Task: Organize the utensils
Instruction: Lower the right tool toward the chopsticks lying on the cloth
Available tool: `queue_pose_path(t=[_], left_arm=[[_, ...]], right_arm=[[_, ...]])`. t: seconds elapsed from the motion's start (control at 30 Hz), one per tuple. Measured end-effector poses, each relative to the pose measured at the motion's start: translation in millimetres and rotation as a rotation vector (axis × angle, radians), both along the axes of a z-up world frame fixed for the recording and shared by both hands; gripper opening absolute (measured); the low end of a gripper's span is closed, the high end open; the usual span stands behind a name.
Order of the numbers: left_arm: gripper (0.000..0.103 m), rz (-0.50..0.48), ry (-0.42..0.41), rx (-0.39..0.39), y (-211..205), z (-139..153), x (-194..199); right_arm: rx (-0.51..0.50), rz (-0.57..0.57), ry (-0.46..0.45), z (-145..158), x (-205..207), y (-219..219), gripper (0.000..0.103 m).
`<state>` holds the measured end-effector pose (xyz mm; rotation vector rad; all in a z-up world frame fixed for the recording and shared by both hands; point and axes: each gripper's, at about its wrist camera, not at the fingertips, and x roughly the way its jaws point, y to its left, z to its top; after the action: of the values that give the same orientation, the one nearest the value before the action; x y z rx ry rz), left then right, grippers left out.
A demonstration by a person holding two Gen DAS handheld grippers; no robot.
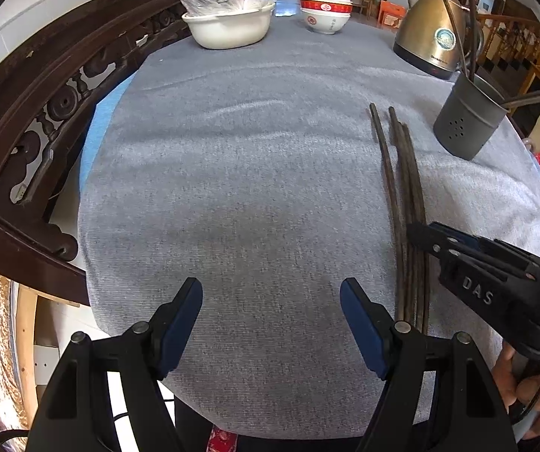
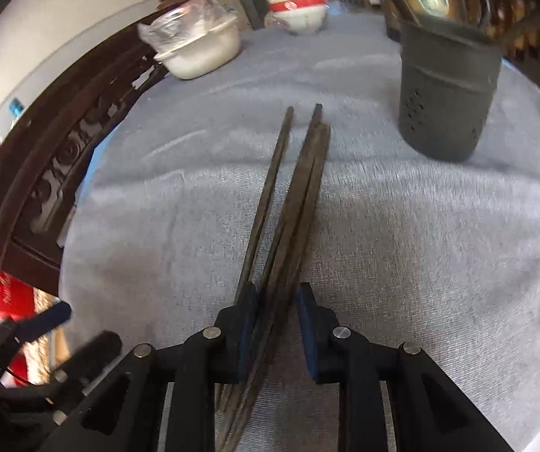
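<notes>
Several dark wooden chopsticks [image 1: 401, 173] lie side by side on the grey cloth, right of centre; they also show in the right wrist view [image 2: 300, 188]. A dark grey perforated holder [image 1: 465, 120] stands beyond them with a few chopsticks in it; it also shows in the right wrist view [image 2: 447, 90]. My right gripper [image 2: 276, 301] straddles the near part of the chopsticks, its jaws narrowed around them with a small gap on the right; it also shows in the left wrist view [image 1: 420, 233]. My left gripper [image 1: 271, 301] is open and empty over bare cloth.
A cream basin with a plastic bag [image 1: 228, 19], stacked red-and-white bowls [image 1: 324, 9] and a brass kettle [image 1: 433, 34] stand at the far end. A carved dark wooden chair back [image 1: 43, 113] runs along the left edge of the table [image 1: 232, 188].
</notes>
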<state>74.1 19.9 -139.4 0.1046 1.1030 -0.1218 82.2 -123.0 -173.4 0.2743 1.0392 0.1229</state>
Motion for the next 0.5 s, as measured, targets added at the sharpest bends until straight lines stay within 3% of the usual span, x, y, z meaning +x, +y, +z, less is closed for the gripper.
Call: queue_pose_path(t=[0.07, 0.2, 0.3, 0.5], left_arm=[[0.076, 0.008, 0.003, -0.006, 2, 0, 1], [0.076, 0.009, 0.005, -0.009, 3, -1, 1], [0.076, -0.001, 0.011, -0.011, -1, -2, 0], [0.076, -0.013, 0.016, -0.016, -3, -4, 0]], right_arm=[[-0.023, -0.033, 0.005, -1, -3, -8, 0.025], [0.035, -0.049, 0.023, -2, -11, -27, 0.024], [0.0, -0.061, 0.019, -2, -21, -35, 0.024], [0.121, -0.138, 0.013, 6, -31, -74, 0.026]])
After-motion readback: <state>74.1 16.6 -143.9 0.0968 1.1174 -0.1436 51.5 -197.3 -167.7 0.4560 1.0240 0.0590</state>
